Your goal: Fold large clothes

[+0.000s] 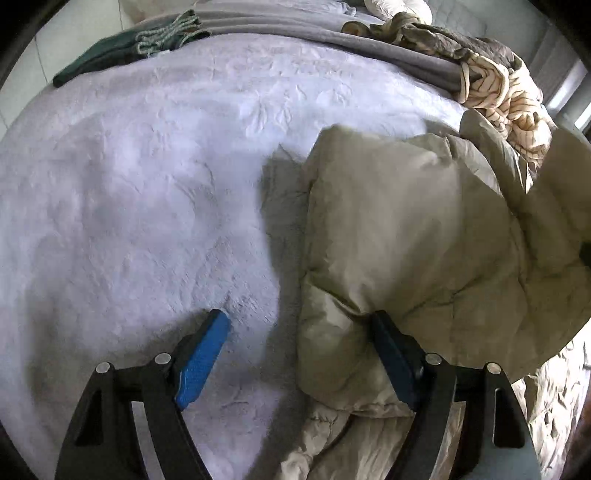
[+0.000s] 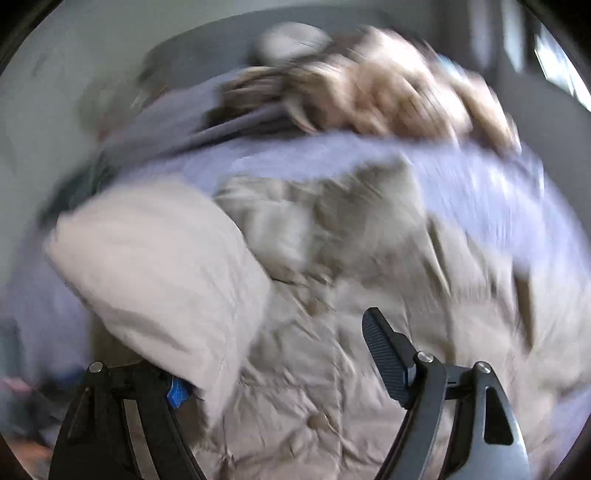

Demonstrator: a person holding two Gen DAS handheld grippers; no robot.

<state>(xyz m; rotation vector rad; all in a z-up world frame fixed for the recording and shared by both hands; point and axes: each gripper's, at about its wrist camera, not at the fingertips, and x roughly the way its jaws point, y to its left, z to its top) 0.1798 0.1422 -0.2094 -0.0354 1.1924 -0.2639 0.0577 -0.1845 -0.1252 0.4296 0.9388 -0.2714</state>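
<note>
A beige quilted puffer jacket [image 1: 413, 229] lies bunched on a lavender bedspread [image 1: 147, 177], filling the right half of the left wrist view. My left gripper [image 1: 299, 328] is open; its right finger [image 1: 395, 354] touches the jacket's edge, its left finger [image 1: 203, 354] is over bare bedspread. In the blurred right wrist view the jacket [image 2: 351, 295] spreads below my right gripper [image 2: 280, 332], which is open. A folded sleeve or flap [image 2: 155, 266] rises over and hides most of its left finger; the right finger [image 2: 388, 354] is free above the fabric.
A dark green garment [image 1: 122, 51] lies at the bed's far left. A grey blanket [image 1: 295, 33] and a crumpled patterned quilt [image 1: 495, 81] lie along the far side. A window shows at the right [image 2: 554, 62].
</note>
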